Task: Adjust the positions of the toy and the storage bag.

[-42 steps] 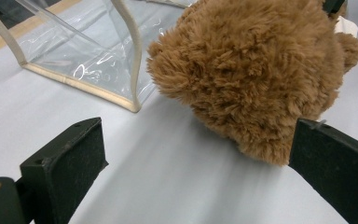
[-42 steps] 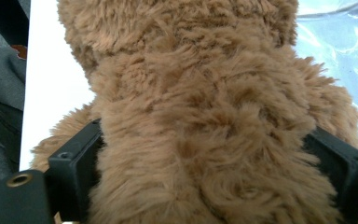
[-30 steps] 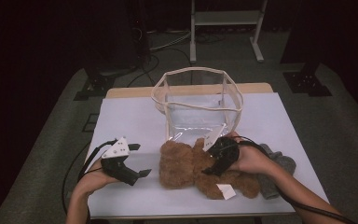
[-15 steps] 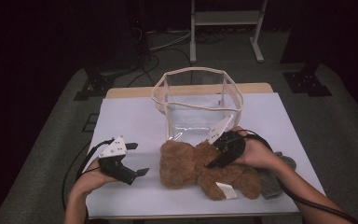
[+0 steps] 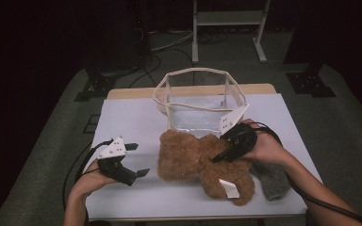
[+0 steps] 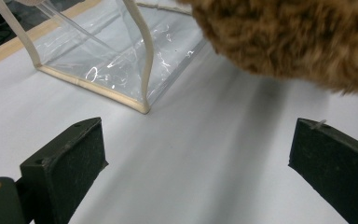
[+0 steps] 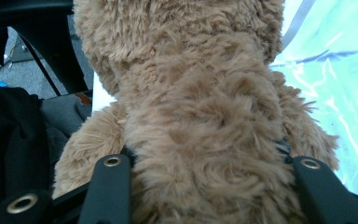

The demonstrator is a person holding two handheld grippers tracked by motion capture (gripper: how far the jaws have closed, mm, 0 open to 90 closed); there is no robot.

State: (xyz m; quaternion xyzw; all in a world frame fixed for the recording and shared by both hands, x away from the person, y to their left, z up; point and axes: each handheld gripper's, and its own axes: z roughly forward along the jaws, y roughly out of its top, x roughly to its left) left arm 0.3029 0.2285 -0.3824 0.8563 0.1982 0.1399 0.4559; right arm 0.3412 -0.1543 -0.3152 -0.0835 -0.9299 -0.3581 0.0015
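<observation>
So the brown teddy bear (image 5: 195,162) is lying flat on the white worktop (image 5: 132,117), right in front of the clear plastic bag (image 5: 200,96) with the cream trim, which stands open and upright toward the far edge. The bear's fuzzy head end points left, and a white tag (image 5: 229,188) sticks out near its lower end.

The right gripper (image 5: 226,150) is on the bear's upper side, jaws clamped around a thick chunk of fur; in the right gripper view the plush (image 7: 191,116) bulges out between both jaws, so it's definitely grasping the bear. Just right of the bear there's a grey fuzzy thing (image 5: 271,179) lying partly under the person's right wrist, can't tell what it is.

The left gripper (image 5: 134,162) sits off to the bear's left, near but not touching it, jaws spread wide with nothing but bare worktop between them.
</observation>
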